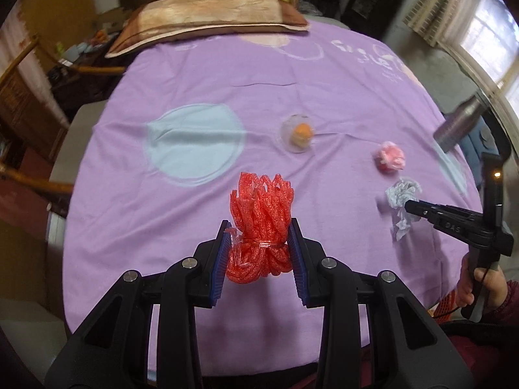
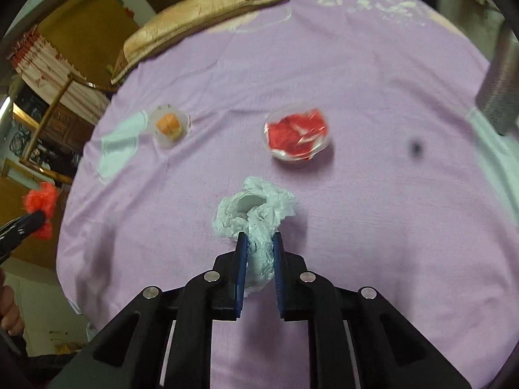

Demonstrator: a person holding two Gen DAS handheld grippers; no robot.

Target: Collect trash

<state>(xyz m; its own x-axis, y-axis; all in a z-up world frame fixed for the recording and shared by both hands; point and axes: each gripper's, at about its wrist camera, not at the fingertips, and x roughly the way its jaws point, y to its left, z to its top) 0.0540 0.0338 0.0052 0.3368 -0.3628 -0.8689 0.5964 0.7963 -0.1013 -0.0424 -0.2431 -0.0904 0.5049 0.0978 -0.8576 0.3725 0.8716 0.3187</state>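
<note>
My left gripper (image 1: 261,238) pinches a red foam fruit net (image 1: 261,227) between its blue pads (image 1: 223,261). The net is a long bundle with a clear band tied round its middle. Its long way runs from my jaws out toward the pillow (image 1: 207,19), and its frilly open end points at the pillow. It is held up over the purple bedsheet (image 1: 194,227).

My right gripper (image 2: 259,243) pinches a crumpled white tissue (image 2: 256,214). The jaws are pressed close on its thin tail, and the puffy end points away from me, toward the pillow. In the left view, raised letters on that gripper's side look like "DAS", but I am not sure.

On the sheet, past the tissue, sits a clear plastic cup with red wrapper bits (image 2: 296,136). To the left of that cup lies a clear cup with an orange lump (image 2: 168,124), beside a pale blue circle (image 1: 194,144) printed on the sheet. Near the pillow the sheet has white writing (image 1: 373,56), too blurry to read. A grey metal bottle (image 1: 459,123) is at the sheet's right edge.
</note>
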